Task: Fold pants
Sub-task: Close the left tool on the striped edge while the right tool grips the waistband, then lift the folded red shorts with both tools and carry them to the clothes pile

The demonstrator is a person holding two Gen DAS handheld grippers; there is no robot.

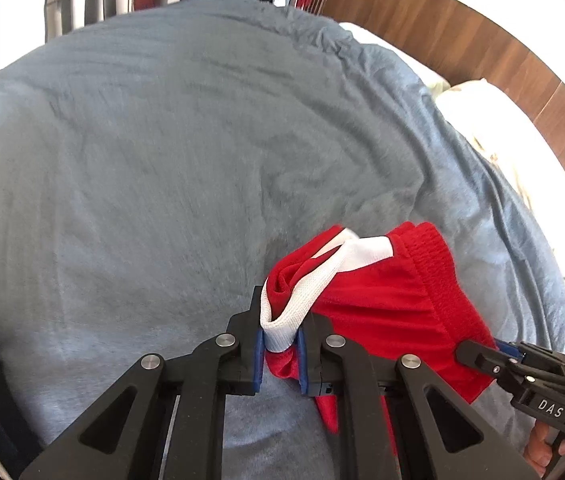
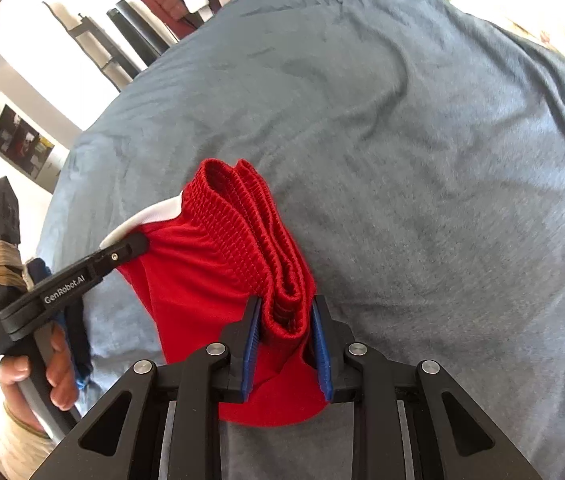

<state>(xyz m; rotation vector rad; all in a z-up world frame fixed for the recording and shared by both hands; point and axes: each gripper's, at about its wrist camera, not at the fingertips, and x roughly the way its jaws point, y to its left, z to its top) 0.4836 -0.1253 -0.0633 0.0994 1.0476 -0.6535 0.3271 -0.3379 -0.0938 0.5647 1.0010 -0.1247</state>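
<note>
- Far left, just the grey-blue blanket (image 1: 142, 160), rumpled and bare, waiting for the garment.
- Here's the left gripper (image 1: 280, 354), clamped tight on a bunched corner of the red shorts (image 1: 394, 300), right where the white side stripe (image 1: 310, 292) wraps between its blue pads (image 1: 257, 360).
- The shorts hang between both tools, already doubled over, lifted just above the blanket at the near edge of the bed.
- On to the right gripper (image 2: 286, 344): closed on the stacked elastic waistband (image 2: 258, 232), several ribbed layers pinched together.
- The danger, as I read it: that left grip holds only a twisted wad, so a pull apart could slip the stripe free and collapse the fold.
- Another worry: the waistband layers look uneven, and if an inner one slides out, the fold lands crooked.
- Far right, pale pillows (image 1: 494, 120) sit beside a wooden headboard (image 1: 462, 40), well clear.
</note>
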